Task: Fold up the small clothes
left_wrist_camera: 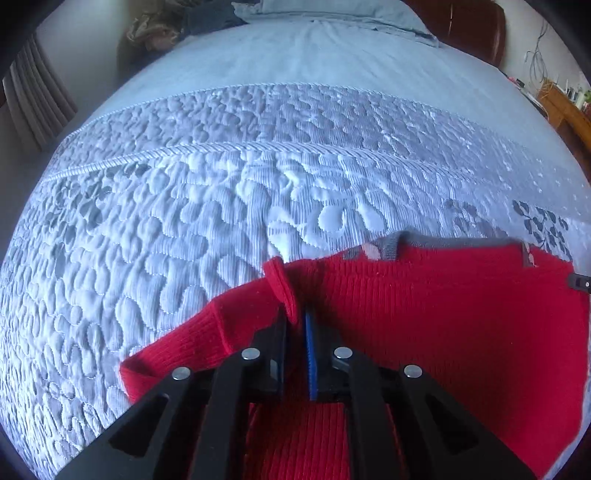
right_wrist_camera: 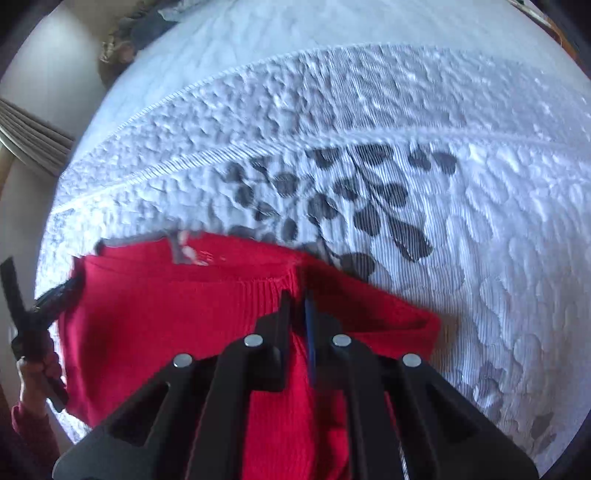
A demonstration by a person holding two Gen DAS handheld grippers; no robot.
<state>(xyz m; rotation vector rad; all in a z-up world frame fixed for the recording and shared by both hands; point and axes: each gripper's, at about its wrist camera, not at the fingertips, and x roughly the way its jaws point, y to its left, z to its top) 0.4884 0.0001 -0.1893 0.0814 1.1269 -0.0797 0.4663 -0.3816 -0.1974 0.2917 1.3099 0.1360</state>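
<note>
A small red knit sweater [left_wrist_camera: 424, 314] with a grey collar trim [left_wrist_camera: 443, 242] hangs over a quilted pale-blue bedspread [left_wrist_camera: 221, 206]. My left gripper [left_wrist_camera: 295, 314] is shut on the sweater's left shoulder, with a fold of red knit pinched between the jaws. A red sleeve [left_wrist_camera: 173, 350] trails down to the left. My right gripper [right_wrist_camera: 297, 295] is shut on the sweater [right_wrist_camera: 177, 314] at its right shoulder. The left gripper [right_wrist_camera: 44, 302] and the hand holding it show at the left edge of the right wrist view. The right gripper's tip [left_wrist_camera: 580, 282] shows at the right edge.
The bed's plain blue sheet [left_wrist_camera: 314, 62] and pillows [left_wrist_camera: 332, 11] lie farther back. A dark headboard [left_wrist_camera: 469, 26] stands behind. A curtain [left_wrist_camera: 33, 103] hangs on the left, and a wooden shelf [left_wrist_camera: 569, 110] with small items is at the right. Grey leaf prints [right_wrist_camera: 351, 199] mark the quilt.
</note>
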